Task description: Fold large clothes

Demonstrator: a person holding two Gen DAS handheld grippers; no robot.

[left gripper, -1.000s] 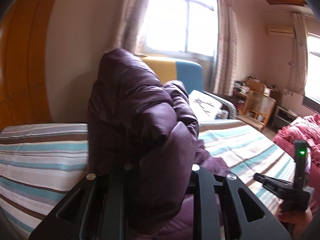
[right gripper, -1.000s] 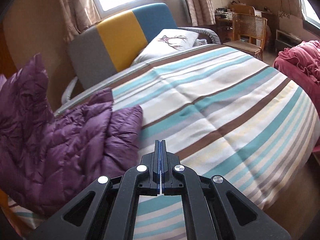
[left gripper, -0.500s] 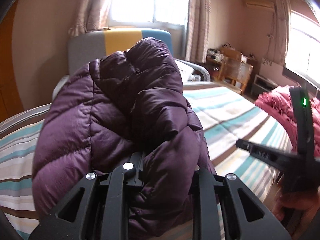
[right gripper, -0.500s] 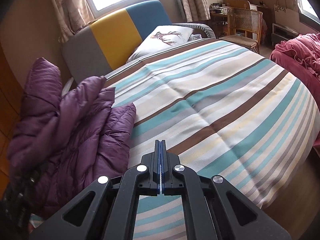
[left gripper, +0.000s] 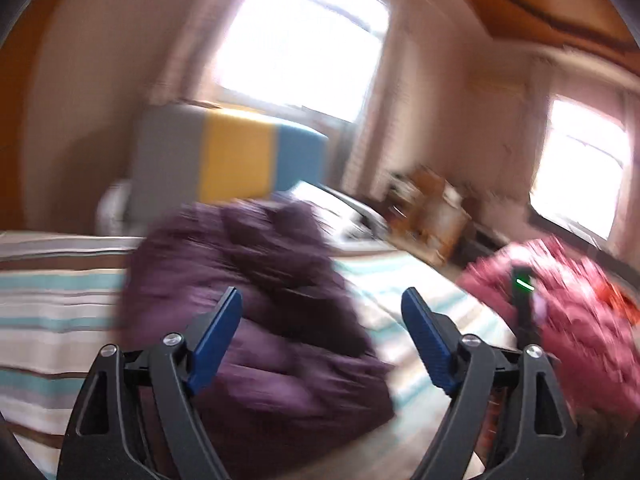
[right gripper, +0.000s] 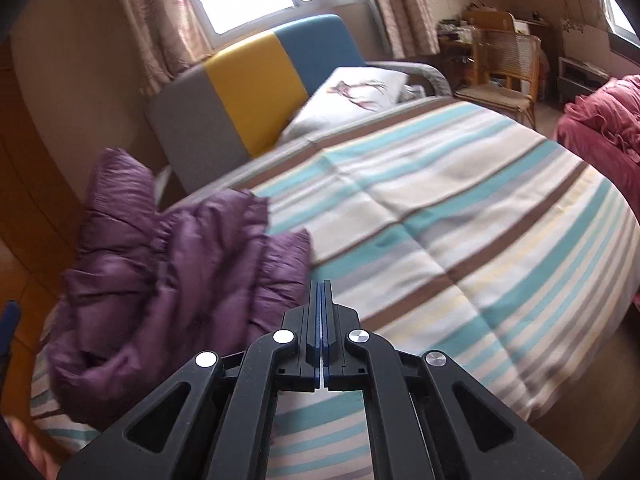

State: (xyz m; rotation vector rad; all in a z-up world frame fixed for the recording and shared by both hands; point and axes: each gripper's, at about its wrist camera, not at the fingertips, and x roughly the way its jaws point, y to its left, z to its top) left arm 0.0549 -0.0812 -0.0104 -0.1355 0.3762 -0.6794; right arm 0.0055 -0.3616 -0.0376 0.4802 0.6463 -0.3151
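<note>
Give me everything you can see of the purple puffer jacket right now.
The dark purple quilted puffer jacket lies in a crumpled, unfolded heap near one edge of the striped bedspread, close to the grey, yellow and blue headboard. Its fabric looks slightly shiny, stitched in padded rows, with one puffy part sticking up at the back. No jaws grip it: the left gripper is open just in front of it, the right gripper shut beside it. The left view is blurred.

left claw (left gripper: 322, 308): black plastic frame with cutouts, round silver screws showing, blue ribbed pads (left gripper: 216, 332) looking pretty blurry
right claw (right gripper: 322, 304): same black frame, four shiny screws, thin blue strips peeking between the fingers
</note>
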